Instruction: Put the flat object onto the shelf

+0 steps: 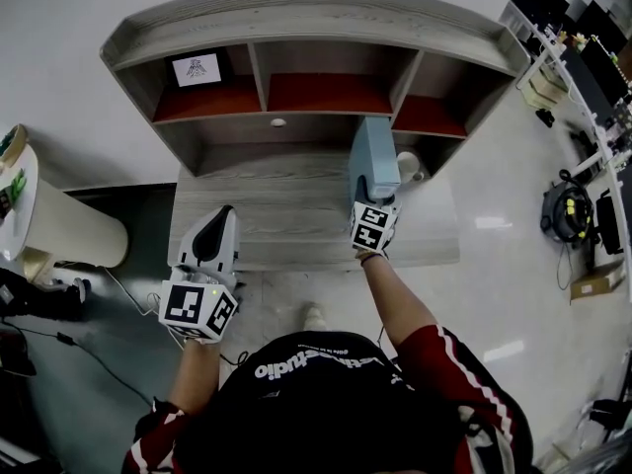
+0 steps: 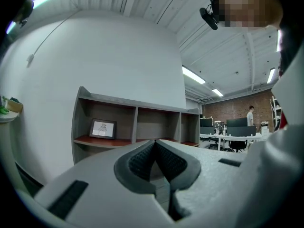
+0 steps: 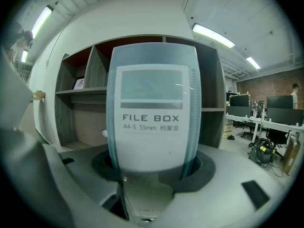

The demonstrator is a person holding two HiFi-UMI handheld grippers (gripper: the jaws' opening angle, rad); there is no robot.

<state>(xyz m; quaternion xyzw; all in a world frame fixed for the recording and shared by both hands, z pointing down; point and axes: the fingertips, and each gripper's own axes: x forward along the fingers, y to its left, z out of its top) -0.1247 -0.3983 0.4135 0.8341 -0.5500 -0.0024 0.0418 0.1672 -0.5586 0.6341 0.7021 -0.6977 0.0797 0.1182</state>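
The flat object is a pale blue file box [image 1: 373,153], labelled "FILE BOX" [image 3: 151,113]. It stands upright over the desk [image 1: 296,220], in front of the shelf unit [image 1: 316,26], below the divider between the middle and right compartments. My right gripper [image 1: 375,194] is shut on its lower end, with the dark pads [image 3: 102,167] on its two sides. My left gripper [image 1: 221,221] hovers over the desk's front left with its pads [image 2: 142,158] pressed together and nothing between them. The shelf [image 2: 128,127] lies ahead of it.
A framed picture [image 1: 197,69] stands in the left compartment; the middle one [image 1: 329,92] has a bare red floor. A white cup [image 1: 409,166] sits on the desk beside the box. A round white table [image 1: 22,210] is at left, and workbenches with monitors [image 1: 583,47] are at right.
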